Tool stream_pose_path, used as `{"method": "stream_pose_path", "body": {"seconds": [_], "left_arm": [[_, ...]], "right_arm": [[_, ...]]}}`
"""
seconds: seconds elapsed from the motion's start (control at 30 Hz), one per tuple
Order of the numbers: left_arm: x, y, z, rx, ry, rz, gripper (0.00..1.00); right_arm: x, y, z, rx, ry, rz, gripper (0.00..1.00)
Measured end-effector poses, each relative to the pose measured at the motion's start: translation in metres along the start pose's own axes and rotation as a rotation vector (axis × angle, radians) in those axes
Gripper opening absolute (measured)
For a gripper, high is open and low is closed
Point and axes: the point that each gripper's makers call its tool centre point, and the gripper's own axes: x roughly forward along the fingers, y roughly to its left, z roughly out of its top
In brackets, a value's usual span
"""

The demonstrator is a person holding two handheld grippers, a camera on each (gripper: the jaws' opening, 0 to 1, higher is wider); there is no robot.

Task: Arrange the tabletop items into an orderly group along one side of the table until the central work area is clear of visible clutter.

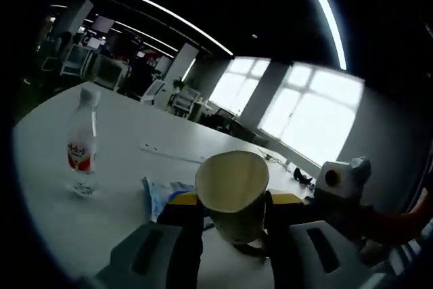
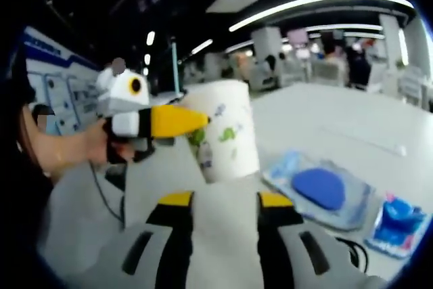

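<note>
Gripping the paper cup (image 1: 233,194), left gripper (image 1: 233,228) clenched; right gripper (image 2: 218,201) released.

In the left gripper view the paper cup (image 1: 232,195) sits between the left gripper's (image 1: 233,235) jaws, near and central above the table (image 1: 128,126), with a water bottle (image 1: 82,140) standing well apart to its left and a flat packet (image 1: 157,193) lying just left of and behind the cup. In the right gripper view the cup (image 2: 223,140) is ahead of the right gripper (image 2: 220,231), held from the left by the other gripper. On the table to the cup's right lies a packet with a round pad (image 2: 321,191), and a smaller packet (image 2: 399,225) lies farther right, near the edge.
</note>
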Motion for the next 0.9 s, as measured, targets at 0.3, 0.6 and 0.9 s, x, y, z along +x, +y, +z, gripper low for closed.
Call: {"method": "stream_pose_path", "body": {"seconds": [0.3,0.6,0.9], "left_arm": [[-0.002,0.021,0.009,0.188,0.035,0.085,0.35],[-0.004,0.045,0.013,0.268,0.053,0.168,0.35],[-0.002,0.065,0.018,0.346,0.063,0.233,0.35]], "right_arm": [[-0.016,-0.021,-0.013,0.01,0.037,-0.076,0.51],[-0.028,-0.033,-0.018,0.024,0.048,-0.132,0.68],[-0.038,-0.041,-0.027,0.032,0.074,-0.184,0.89]]}}
